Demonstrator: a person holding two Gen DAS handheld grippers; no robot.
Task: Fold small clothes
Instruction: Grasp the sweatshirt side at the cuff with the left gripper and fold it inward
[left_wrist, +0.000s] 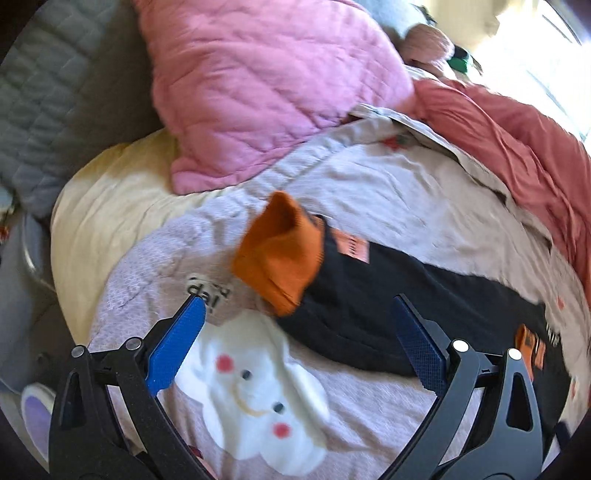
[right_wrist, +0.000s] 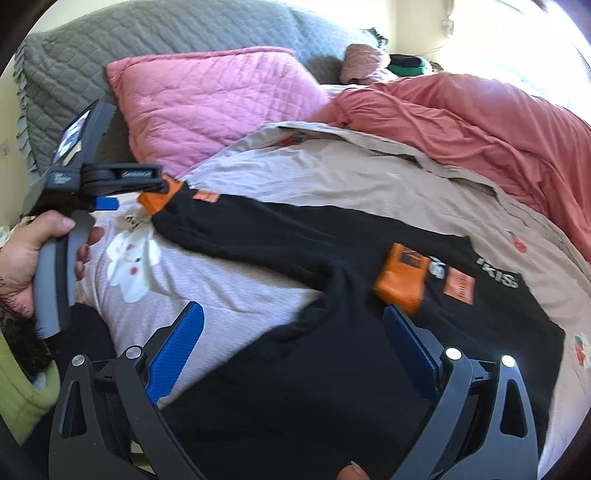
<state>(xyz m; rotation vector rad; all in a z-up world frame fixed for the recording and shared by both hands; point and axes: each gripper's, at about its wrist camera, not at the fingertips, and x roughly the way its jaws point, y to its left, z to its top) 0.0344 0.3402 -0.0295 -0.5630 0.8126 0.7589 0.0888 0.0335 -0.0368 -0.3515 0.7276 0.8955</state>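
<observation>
A small black top (right_wrist: 295, 332) with orange cuffs and patches lies on the bed, partly over a pale lilac garment (left_wrist: 258, 398) with a white bear face. In the left wrist view its black sleeve (left_wrist: 351, 314) ends in an orange cuff (left_wrist: 280, 254), just ahead of my left gripper (left_wrist: 295, 310), which is open and empty. The left gripper also shows in the right wrist view (right_wrist: 122, 192), by that cuff (right_wrist: 159, 197). My right gripper (right_wrist: 291, 314) is open and empty over the black top's body, near the other orange cuff (right_wrist: 400, 277).
A pink quilted pillow (right_wrist: 207, 103) and a grey quilted headboard cover (right_wrist: 110, 55) lie behind. A salmon blanket (right_wrist: 480, 136) is bunched at the right. The clothes rest on a beige sheet (right_wrist: 351, 177). Bright window light is at the far right.
</observation>
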